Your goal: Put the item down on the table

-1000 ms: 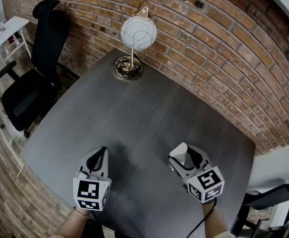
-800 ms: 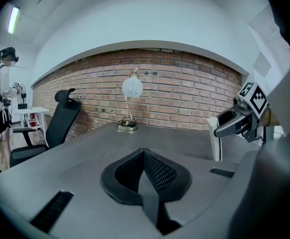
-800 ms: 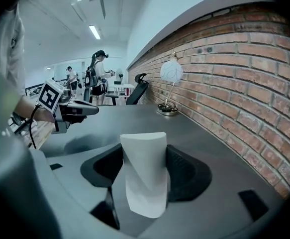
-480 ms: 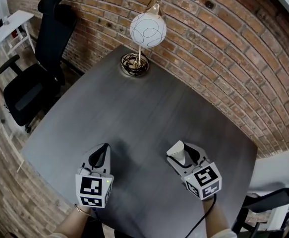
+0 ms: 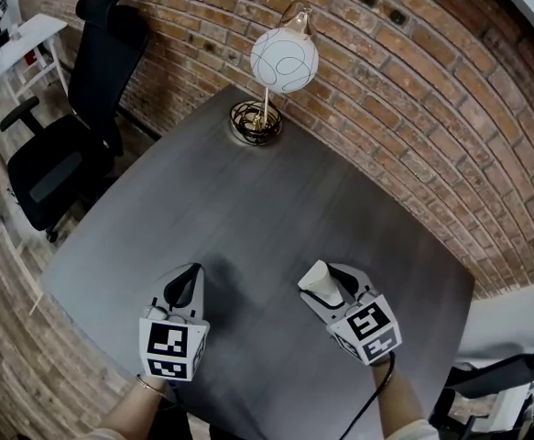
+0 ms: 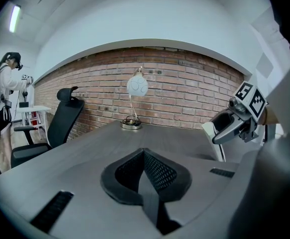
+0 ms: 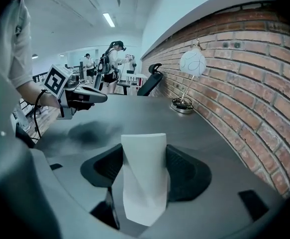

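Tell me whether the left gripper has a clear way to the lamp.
Probably yes: only bare table lies between the shut, empty left gripper and the lamp, though at the far corner.

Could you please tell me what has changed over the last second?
The right hand-held gripper, still shut on the white item, drifted slightly left, toward the left hand-held gripper. Nothing was taken or released. That gripper, shut and empty, and the lamp stayed put.
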Demonstrator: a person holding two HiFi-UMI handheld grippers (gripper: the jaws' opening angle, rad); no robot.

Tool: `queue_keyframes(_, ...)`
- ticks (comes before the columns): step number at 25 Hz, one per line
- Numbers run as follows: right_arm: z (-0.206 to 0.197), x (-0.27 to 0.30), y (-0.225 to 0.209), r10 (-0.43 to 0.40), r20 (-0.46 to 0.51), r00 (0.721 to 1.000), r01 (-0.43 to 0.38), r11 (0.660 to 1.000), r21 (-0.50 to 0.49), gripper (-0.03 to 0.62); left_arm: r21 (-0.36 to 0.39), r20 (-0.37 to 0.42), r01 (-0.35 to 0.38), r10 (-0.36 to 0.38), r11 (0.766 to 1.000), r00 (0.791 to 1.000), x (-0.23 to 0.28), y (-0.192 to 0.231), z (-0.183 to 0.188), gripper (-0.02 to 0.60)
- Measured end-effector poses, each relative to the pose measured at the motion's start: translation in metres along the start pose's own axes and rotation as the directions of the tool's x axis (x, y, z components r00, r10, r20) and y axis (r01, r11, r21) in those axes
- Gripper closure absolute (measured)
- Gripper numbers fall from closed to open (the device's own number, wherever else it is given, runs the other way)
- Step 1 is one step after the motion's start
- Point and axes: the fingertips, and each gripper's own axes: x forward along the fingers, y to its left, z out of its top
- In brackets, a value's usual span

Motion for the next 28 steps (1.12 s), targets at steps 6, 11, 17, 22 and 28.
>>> queue_keyframes(6, 0.001, 0.013, 0.000, 0.021, -0.018, 1.000, -0.021, 1.000, -0.012, 0.301, -0.011, -0.013, -0.015, 0.015, 1.000, 1.000, -0.001, 0.010, -0.004, 0.569)
queue_keyframes(11, 0.003, 0.026, 0.008, 0.052, -0.047, 0.998, -0.055, 0.996, -0.064, 0.301, -0.021, -0.035, -0.036, 0.035, 0.999, 0.999, 0.000, 0.022, -0.012, 0.569)
queue_keyframes(17, 0.001, 0.041, 0.014, 0.094, -0.080, 0.992, -0.100, 0.991, -0.084, 0.301, -0.035, -0.047, -0.035, 0.033, 0.999, 0.998, 0.002, 0.025, -0.017, 0.569)
queue_keyframes(22, -0.005, 0.054, 0.015, 0.121, -0.103, 0.987, -0.128, 0.989, -0.070, 0.303, -0.041, -0.053, -0.034, 0.032, 0.999, 0.998, 0.003, 0.030, -0.022, 0.569)
queue_keyframes(28, -0.010, 0.067, 0.021, 0.140, -0.143, 0.980, -0.153, 0.984, -0.088, 0.303, -0.045, -0.058, -0.043, 0.041, 0.998, 0.997, 0.003, 0.038, -0.026, 0.569)
